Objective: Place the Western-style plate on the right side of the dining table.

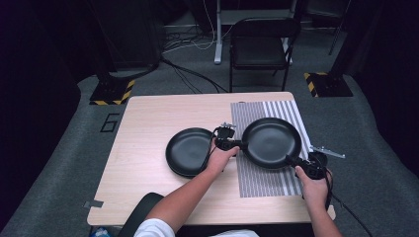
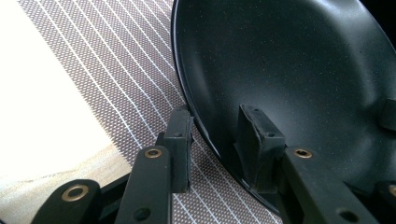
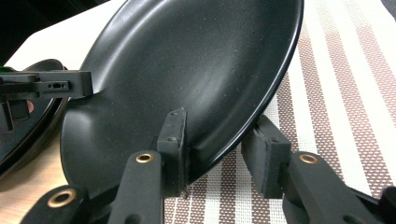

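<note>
A black plate [image 1: 271, 142] hangs over the striped placemat [image 1: 262, 182], and it looks larger than its twin, so it appears lifted. My left gripper [image 1: 236, 144] is shut on its left rim; in the left gripper view the gripper [image 2: 217, 126] has one jaw inside the plate [image 2: 299, 70] and one outside. My right gripper [image 1: 292, 161] is shut on the near right rim. The right gripper view shows that gripper [image 3: 217, 135] straddling the tilted plate [image 3: 187, 65], with the left gripper [image 3: 65, 85] on the far rim. A second black plate [image 1: 188, 151] lies on the wooden table [image 1: 143, 143].
The placemat [image 3: 336, 93] covers the table's right part. A small dark round object [image 1: 317, 158] and a metal piece [image 1: 328, 151] sit by the right edge. Beyond the table stands a black chair [image 1: 259, 47], with cables on the floor.
</note>
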Motion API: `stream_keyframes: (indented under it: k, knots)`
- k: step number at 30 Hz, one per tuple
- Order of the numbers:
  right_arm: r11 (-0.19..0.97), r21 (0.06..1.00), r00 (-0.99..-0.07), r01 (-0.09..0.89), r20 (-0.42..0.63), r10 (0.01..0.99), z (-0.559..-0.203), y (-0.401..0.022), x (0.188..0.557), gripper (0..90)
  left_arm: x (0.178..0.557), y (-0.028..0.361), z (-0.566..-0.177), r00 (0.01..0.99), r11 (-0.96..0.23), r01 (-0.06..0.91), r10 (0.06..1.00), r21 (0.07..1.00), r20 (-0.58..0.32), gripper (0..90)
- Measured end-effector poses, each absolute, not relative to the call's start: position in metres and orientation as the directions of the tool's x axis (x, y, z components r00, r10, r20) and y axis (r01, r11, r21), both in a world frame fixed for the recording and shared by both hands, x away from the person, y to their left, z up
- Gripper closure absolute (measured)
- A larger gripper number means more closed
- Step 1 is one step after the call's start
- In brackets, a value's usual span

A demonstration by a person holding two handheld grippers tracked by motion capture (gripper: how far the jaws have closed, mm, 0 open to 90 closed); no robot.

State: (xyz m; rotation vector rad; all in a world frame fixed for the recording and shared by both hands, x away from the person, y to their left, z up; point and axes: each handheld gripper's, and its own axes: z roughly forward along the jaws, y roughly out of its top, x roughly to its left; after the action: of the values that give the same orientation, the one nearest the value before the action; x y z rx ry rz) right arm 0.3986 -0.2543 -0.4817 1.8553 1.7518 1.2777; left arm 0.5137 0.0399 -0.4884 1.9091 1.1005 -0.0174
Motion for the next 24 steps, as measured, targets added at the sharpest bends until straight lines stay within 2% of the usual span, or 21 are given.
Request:
stream_keyframes:
  k: [24]
  knots:
    - [-0.224,0.697,-0.114,0.682,0.403,0.908,-0.495,-0.26,0.408,60.9,0.521,0.033,-0.502,0.581,-0.194,0.719,0.696,0.668,-0.423,65.8]
